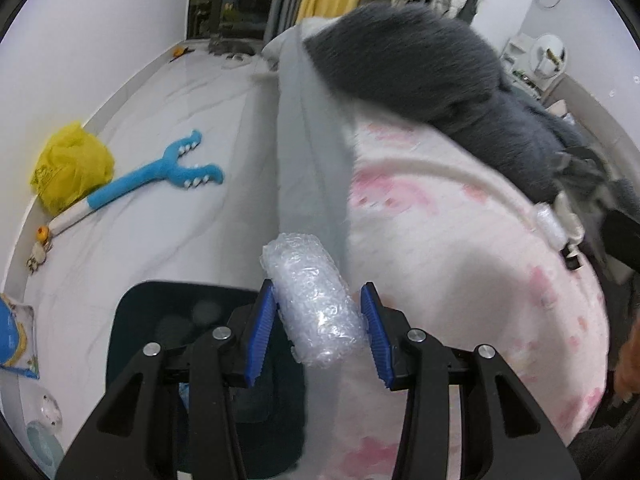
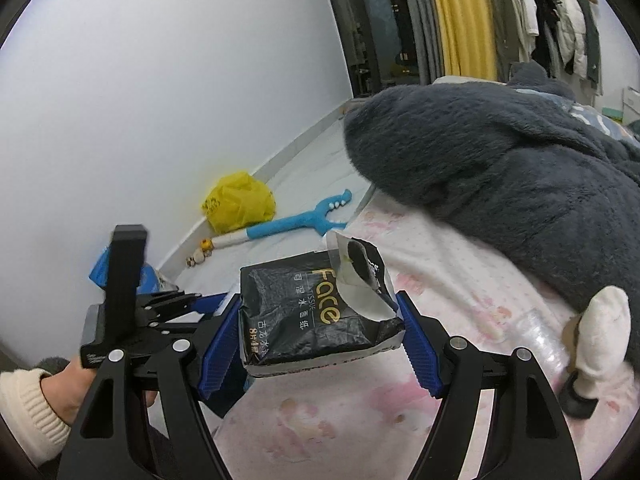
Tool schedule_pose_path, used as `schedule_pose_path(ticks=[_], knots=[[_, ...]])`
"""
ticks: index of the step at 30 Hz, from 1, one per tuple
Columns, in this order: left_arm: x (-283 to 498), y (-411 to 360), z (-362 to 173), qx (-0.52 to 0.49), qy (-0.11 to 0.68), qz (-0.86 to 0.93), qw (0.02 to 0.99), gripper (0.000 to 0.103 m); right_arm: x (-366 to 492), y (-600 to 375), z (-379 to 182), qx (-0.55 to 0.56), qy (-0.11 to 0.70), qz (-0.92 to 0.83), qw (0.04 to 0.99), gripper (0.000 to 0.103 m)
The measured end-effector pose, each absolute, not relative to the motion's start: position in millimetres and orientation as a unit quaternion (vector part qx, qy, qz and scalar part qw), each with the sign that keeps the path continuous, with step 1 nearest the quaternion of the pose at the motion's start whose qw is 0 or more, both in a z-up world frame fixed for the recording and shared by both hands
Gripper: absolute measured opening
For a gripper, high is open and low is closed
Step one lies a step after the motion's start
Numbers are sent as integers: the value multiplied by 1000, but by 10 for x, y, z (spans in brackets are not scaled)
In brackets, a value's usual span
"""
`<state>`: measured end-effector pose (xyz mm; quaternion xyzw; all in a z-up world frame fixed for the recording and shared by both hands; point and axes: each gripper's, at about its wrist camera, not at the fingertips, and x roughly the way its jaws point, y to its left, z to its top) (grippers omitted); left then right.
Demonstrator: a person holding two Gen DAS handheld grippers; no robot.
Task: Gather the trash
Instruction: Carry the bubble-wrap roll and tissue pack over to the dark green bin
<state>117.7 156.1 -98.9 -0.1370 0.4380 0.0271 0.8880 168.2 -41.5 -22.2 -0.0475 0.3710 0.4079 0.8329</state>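
left gripper (image 1: 318,334): blue pads pinching a roll of bubble wrap (image 1: 314,304) from both sides; the roll sticks forward out of the jaws, above the edge of the bed.
right gripper (image 2: 320,334): clamped on a black face tissue pack (image 2: 316,312), torn open at its top corner, held above the pink-patterned blanket (image 2: 440,304).
bin: a dark bin (image 1: 168,316) stands on the floor just below and left of the left gripper; what lies in it is too dim to make out.
step in hand: both pieces of trash appear to be lifted off the bed and carried; judging by how near the bin is, the drop-off comes next.
next move: swing the bubble wrap left until it hangs over the bin mouth, then spread the jaws; the tissue pack would follow, and must cross from the bed side without bumping the other gripper.
possibly left to collect: a yellow plastic bag (image 1: 70,168) by the wall, beside a blue plush toy (image 1: 160,174); whether the bag counts as trash cannot be told.
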Motion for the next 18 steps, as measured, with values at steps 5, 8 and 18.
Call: schedule_pose_path(ticks=[5, 8, 18], knots=[[1126, 1644, -1092, -141, 449, 18, 882, 46, 1463, -135, -265, -49, 391, 397, 829, 75], [1073, 1745, -1166, -155, 454, 17, 877, 46, 1369, 12, -295, -35, 403, 392, 826, 75], [902, 1981, -1514, -131, 501, 43, 855, 47, 1125, 449, -250, -64, 407, 372, 832, 75]])
